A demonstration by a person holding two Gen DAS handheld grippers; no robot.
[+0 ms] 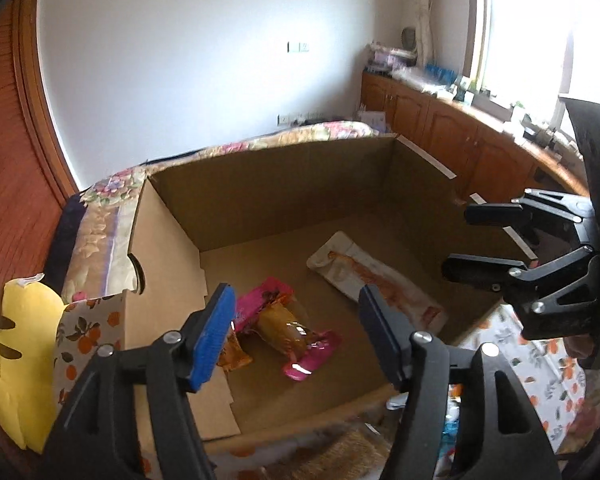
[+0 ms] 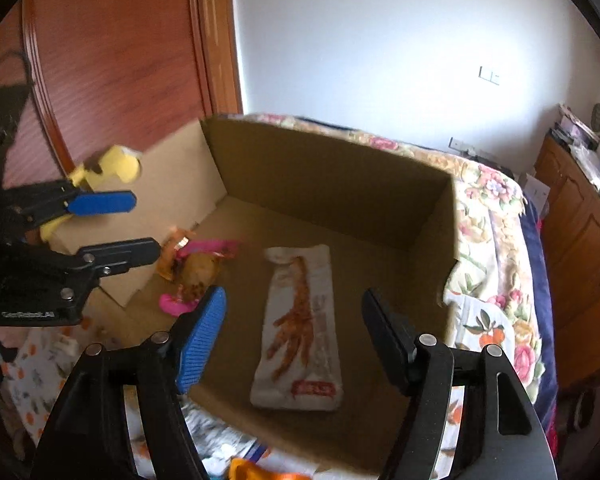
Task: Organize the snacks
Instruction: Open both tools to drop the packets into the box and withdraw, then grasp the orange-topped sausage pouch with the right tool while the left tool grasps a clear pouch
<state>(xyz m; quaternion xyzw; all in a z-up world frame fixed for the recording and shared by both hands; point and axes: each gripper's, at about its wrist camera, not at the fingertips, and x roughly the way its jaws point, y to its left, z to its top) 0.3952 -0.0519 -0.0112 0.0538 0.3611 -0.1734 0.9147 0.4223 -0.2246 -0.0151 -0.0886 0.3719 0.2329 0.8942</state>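
Both grippers hang empty over the open cardboard box [image 1: 284,184]: the left gripper [image 1: 296,336] has its jaws spread wide at the bottom of its own view, and the right gripper [image 2: 294,338] is just as wide open, with nothing between its pads.

Three snacks already lie on the box floor. A long white packet printed with a chicken foot [image 2: 300,332] sits flat at the centre of the right wrist view, directly ahead of the right gripper. Toward the left wall of the box, a pink-ended wrapped snack [image 1: 296,332] lies just beside a small orange packet [image 1: 232,354], which is partly hidden behind the blue pad of the left gripper. More packets seem to lie on the fruit-print cloth [image 1: 540,364] outside the near edge of the box, but they are blurred and cannot be named.

Judging from this, the next step is fetching another snack from outside. The risk is in the low near wall: a gripper swinging back across it could catch the cardboard and drag or tip the light box, scattering what is sorted. The two grippers are also near each other and could collide.
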